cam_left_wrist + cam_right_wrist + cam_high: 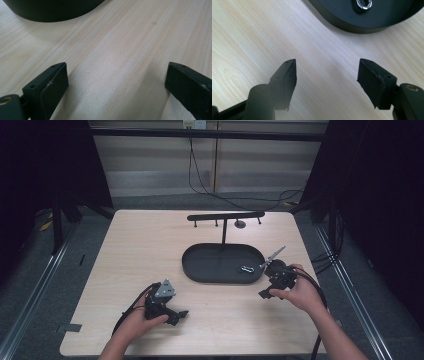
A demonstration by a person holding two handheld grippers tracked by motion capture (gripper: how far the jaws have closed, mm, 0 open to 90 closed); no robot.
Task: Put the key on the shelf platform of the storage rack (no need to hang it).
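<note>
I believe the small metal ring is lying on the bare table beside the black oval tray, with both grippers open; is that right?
Not quite: the small metal ring lies inside the black oval tray, near its right end, as the high view shows. Both the left gripper and the right gripper are indeed open.

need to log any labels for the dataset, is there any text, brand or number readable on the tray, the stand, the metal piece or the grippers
None: no word, brand, number or sign can be read.
Black tray: plain, no marking.
Black stand: plain.
Small metal piece in the tray: too small to tell.
Left gripper and right gripper: fingers bare, no print.
Wall socket: too blurred to read.
</note>
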